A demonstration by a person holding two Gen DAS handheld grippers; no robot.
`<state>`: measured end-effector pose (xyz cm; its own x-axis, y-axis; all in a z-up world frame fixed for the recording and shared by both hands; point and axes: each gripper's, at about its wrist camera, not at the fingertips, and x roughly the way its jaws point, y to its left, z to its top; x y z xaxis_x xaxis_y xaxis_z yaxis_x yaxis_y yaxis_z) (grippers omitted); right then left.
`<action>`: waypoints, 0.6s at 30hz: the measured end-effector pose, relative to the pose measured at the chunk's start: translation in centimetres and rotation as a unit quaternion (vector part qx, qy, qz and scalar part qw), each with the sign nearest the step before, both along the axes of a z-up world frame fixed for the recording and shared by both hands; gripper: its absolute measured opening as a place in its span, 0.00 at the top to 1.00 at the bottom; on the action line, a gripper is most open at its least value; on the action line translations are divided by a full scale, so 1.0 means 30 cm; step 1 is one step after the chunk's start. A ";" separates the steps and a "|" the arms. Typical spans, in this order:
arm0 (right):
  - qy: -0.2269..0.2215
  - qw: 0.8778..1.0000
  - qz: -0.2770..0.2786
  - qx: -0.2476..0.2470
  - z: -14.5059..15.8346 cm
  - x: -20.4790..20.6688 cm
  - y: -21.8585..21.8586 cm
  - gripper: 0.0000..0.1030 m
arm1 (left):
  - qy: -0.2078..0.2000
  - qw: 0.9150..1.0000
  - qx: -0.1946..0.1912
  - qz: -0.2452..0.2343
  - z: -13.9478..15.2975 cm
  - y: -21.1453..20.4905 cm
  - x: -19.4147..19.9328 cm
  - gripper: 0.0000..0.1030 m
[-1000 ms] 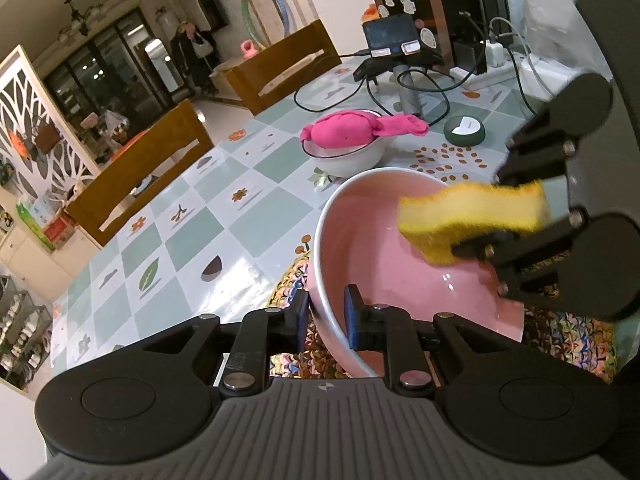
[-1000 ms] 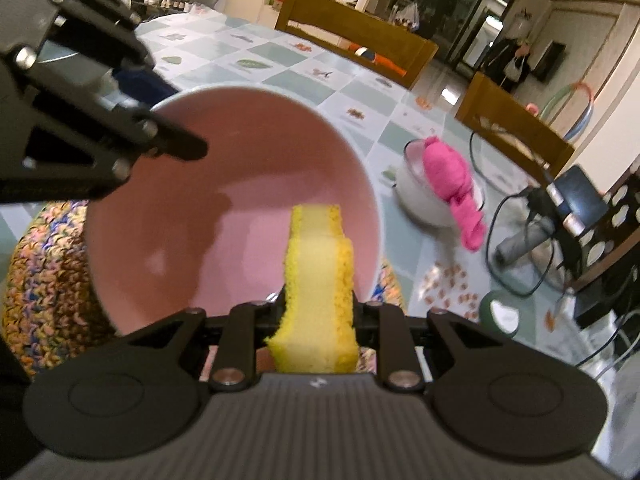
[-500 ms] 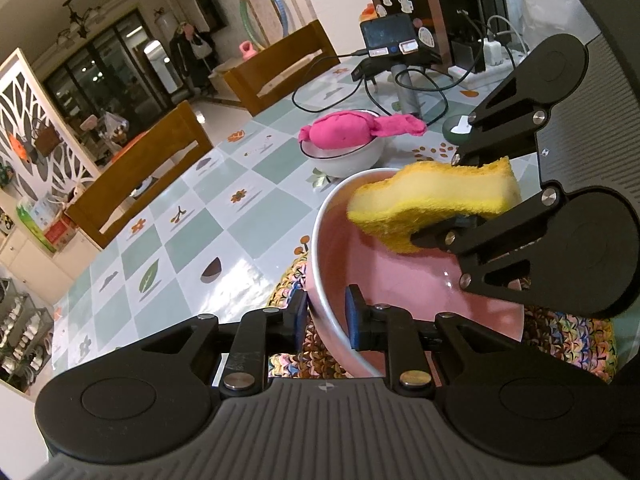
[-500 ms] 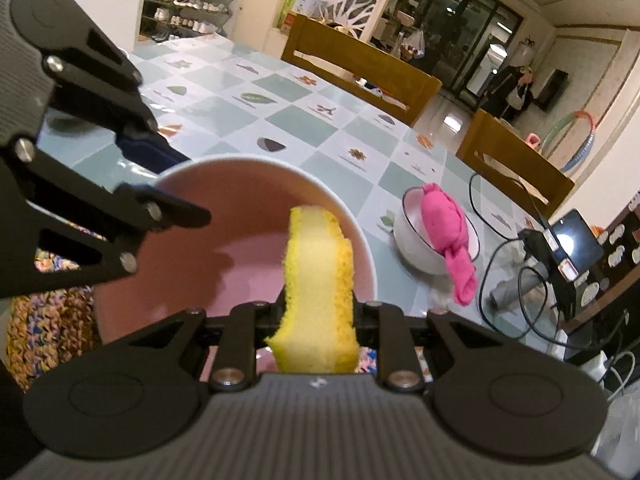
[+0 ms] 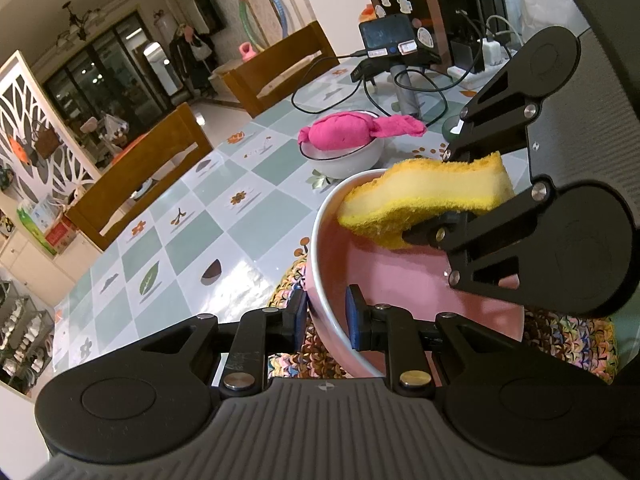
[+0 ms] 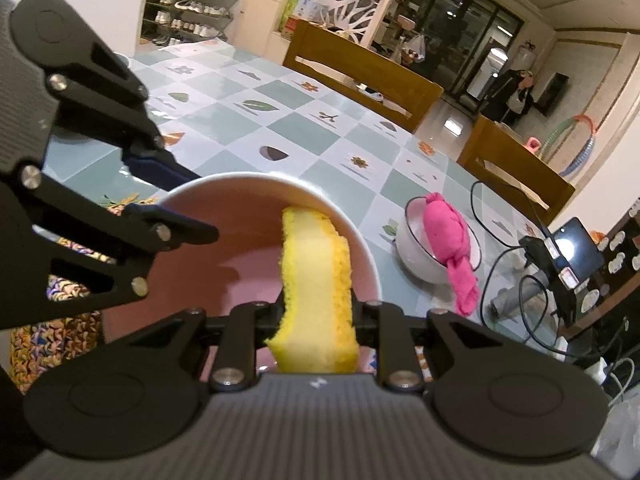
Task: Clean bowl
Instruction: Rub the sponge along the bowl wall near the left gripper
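A pink bowl (image 5: 400, 280) with a white rim rests tilted on a multicoloured woven mat (image 5: 572, 336). My left gripper (image 5: 327, 316) is shut on the bowl's near rim, one pad outside and one inside. In the right wrist view the same bowl (image 6: 244, 248) lies below my right gripper (image 6: 318, 312), which is shut on a yellow sponge (image 6: 316, 280). The sponge (image 5: 428, 196) hangs above the bowl's far rim in the left wrist view, its tip over the edge. The right gripper (image 5: 452, 196) enters that view from the right.
A white bowl (image 5: 348, 152) holding a pink cloth (image 5: 352, 132) stands farther back on the tiled tablecloth (image 5: 208, 232). Behind it are cables, a small screen device (image 5: 388, 36) and a round green object. Wooden chairs (image 5: 148, 172) line the table's far side.
The right gripper has lifted the sponge from inside the bowl up to its far rim. The left gripper has kept its hold on the bowl's rim.
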<state>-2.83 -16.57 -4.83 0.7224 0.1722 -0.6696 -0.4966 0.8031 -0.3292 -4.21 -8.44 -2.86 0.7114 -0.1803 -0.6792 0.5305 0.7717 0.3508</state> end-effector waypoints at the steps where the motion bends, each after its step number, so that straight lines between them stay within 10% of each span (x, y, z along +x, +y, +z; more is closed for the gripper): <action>1: 0.000 1.000 -0.003 0.000 0.000 0.000 -0.003 0.78 | 0.000 1.000 0.000 0.000 0.000 0.000 0.000 0.78; 18: 0.043 0.998 -0.034 -0.021 -0.069 -0.006 -0.068 0.78 | 0.000 1.000 -0.007 0.001 -0.003 -0.006 0.000 0.75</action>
